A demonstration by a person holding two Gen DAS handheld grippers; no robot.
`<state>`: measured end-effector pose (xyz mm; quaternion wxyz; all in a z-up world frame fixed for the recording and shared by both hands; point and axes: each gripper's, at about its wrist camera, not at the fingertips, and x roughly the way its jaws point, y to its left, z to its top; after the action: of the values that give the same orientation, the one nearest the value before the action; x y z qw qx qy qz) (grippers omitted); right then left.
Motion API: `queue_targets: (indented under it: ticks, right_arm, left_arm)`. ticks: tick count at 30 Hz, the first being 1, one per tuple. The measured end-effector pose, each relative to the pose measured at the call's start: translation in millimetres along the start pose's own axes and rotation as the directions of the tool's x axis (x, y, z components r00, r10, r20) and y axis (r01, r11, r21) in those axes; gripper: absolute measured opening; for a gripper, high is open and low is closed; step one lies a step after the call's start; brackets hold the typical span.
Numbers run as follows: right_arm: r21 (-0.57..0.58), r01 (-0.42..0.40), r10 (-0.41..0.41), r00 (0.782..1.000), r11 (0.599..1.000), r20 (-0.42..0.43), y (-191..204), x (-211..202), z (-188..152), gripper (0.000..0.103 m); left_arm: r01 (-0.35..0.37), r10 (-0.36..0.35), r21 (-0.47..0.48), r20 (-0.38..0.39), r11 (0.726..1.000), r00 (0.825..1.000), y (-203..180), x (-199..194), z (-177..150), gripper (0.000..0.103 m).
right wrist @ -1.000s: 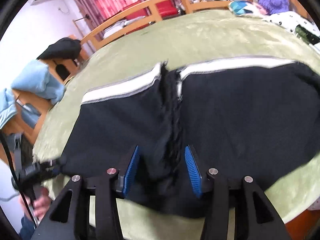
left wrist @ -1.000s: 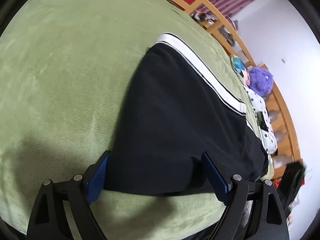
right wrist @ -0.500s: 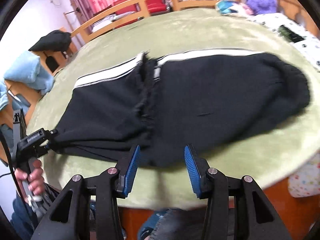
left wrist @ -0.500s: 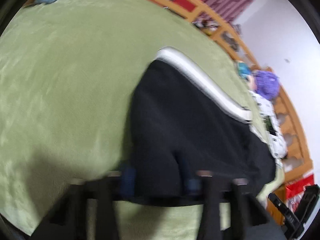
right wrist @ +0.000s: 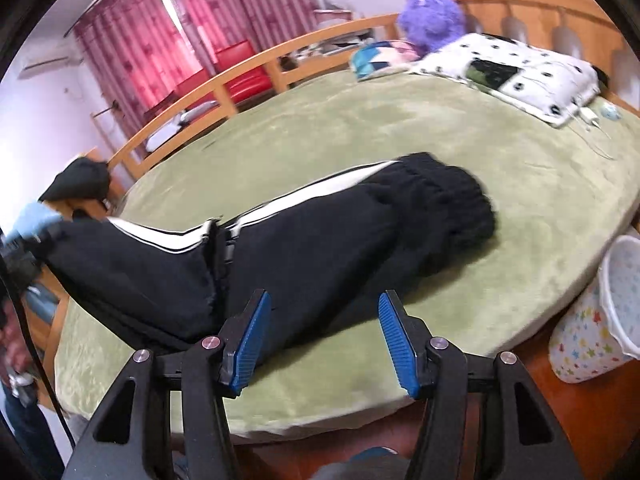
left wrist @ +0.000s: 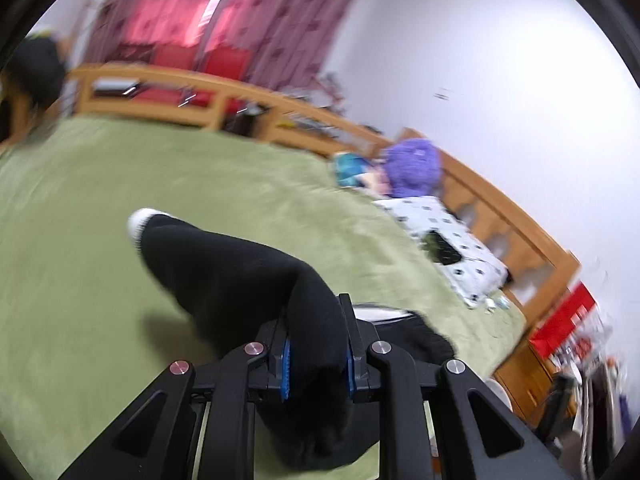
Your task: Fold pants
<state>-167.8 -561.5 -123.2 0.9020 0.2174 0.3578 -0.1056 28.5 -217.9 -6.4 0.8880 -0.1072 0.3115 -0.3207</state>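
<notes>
the pants (right wrist: 304, 248) lie along the near edge of the bed (right wrist: 440, 140), on its green cover — black with a white side stripe, waistband end bunched toward the right. they look already doubled leg over leg, since two cuff edges sit together near the middle of the right wrist view, though i can't be sure of the layering.

the left gripper (left wrist: 316, 360) has its fingers nearly closed, pinching a thick bunch of black cloth and holding that end lifted off the bed; the fabric slopes away from it down to the white-edged hem. the right gripper (right wrist: 324, 336) is wide open and holds nothing, hovering just in front of the pants' near edge, over the bed's rim.

judging from this, the lengthwise fold seems done and the crosswise fold is only starting — the lifted end likely has to be carried over onto the waistband end, then laid flat and smoothed. the pillow (right wrist: 516, 72) and purple toy (right wrist: 432, 16) sit well apart from the work.
</notes>
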Motion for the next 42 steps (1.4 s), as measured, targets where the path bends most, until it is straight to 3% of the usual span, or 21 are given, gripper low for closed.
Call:
queue_targets:
  ticks: [5,8,11,14,15,16,17,18,19,21,23,27,29,31,35,38,40,42]
  right_arm:
    - [0.066,0.069,-0.069,0.998,0.995,0.002,-51.2,-14.6,6.3,0.056]
    - [0.11,0.103,-0.102,0.995,0.989,-0.013,-78.7,-18.5,5.5,0.056]
    - [0.156,0.142,-0.138,0.99,0.977,-0.036,-110.7,-20.3,0.6,0.056]
    - [0.183,0.183,-0.175,0.983,0.966,-0.059,-135.3,-17.4,-4.2,0.056]
    - [0.19,0.189,-0.18,0.982,0.963,-0.062,-140.5,-17.5,-5.2,0.056]
    - [0.194,0.192,-0.183,0.981,0.962,-0.065,-144.4,-17.6,-6.1,0.056]
    - [0.197,0.191,-0.182,0.981,0.962,-0.066,-147.0,-17.2,-6.8,0.056]
    - [0.199,0.188,-0.179,0.982,0.962,-0.063,-149.5,-16.4,-6.4,0.056]
    - [0.197,0.181,-0.173,0.983,0.963,-0.058,-150.0,-15.6,-4.8,0.056]
    - [0.19,0.157,-0.152,0.987,0.969,-0.043,-149.2,-9.9,2.6,0.056]
    - [0.166,0.117,-0.115,0.993,0.979,-0.023,-142.8,-0.8,16.2,0.056]
    - [0.116,0.065,-0.069,0.997,0.991,0.033,-128.3,22.1,49.4,0.056]
    - [0.138,-0.003,-0.007,0.997,0.99,0.074,-127.4,32.2,65.1,0.06]
    - [0.152,-0.036,0.022,0.995,0.988,0.094,-126.9,44.5,71.6,0.063]
    - [0.068,0.082,-0.08,0.996,0.994,-0.026,-123.6,92.8,52.1,0.056]
    - [0.109,0.059,-0.049,0.994,0.992,-0.1,-132.9,106.3,34.0,0.057]
    - [0.111,0.064,-0.049,0.99,0.992,-0.133,-135.4,105.6,37.2,0.058]
    - [0.087,0.053,-0.044,0.994,0.995,-0.104,-132.0,91.1,49.1,0.058]
  left_arm:
    - [0.096,-0.091,0.133,-0.039,0.986,0.995,-106.1,61.9,6.6,0.018]
    - [0.182,-0.168,0.169,-0.094,0.969,0.981,-166.5,109.7,-6.4,0.018]
    - [0.247,-0.218,0.203,-0.158,0.947,0.963,-213.6,155.8,-30.1,0.018]
    - [0.32,-0.24,0.233,-0.313,0.918,0.919,-236.6,194.9,-53.2,0.028]
    - [0.347,-0.268,0.201,-0.335,0.916,0.903,-232.6,196.7,-58.7,0.031]
    - [0.353,-0.281,0.182,-0.331,0.918,0.901,-227.6,194.0,-61.6,0.038]
    - [0.339,-0.275,0.168,-0.319,0.926,0.907,-217.7,187.9,-62.1,0.046]
    - [0.314,-0.256,0.162,-0.299,0.936,0.919,-206.1,180.3,-61.4,0.062]
    - [0.3,-0.252,0.152,-0.272,0.942,0.929,-191.8,171.0,-59.8,0.067]
    - [0.261,-0.224,0.136,-0.237,0.956,0.945,-166.6,160.4,-55.8,0.068]
    - [0.173,-0.142,0.112,-0.242,0.979,0.96,-131.9,150.0,-55.7,0.07]
    - [0.064,-0.042,0.066,-0.291,0.996,0.956,-79.0,144.0,-69.8,0.07]
    - [0.008,0.001,0.026,-0.317,1.0,0.949,-52.1,140.4,-83.7,0.07]
    - [-0.02,0.004,-0.041,-0.353,0.999,0.936,-30.7,143.8,-98.1,0.071]
    - [-0.03,-0.038,-0.152,-0.425,0.988,0.904,-4.9,153.6,-131.1,0.071]
    - [-0.028,-0.045,-0.154,-0.455,0.988,0.889,-2.7,165.8,-145.1,0.071]
    - [-0.022,-0.049,-0.151,-0.453,0.988,0.89,-1.0,171.9,-144.7,0.071]
    - [-0.024,-0.043,-0.148,-0.434,0.989,0.9,2.4,179.0,-137.3,0.075]
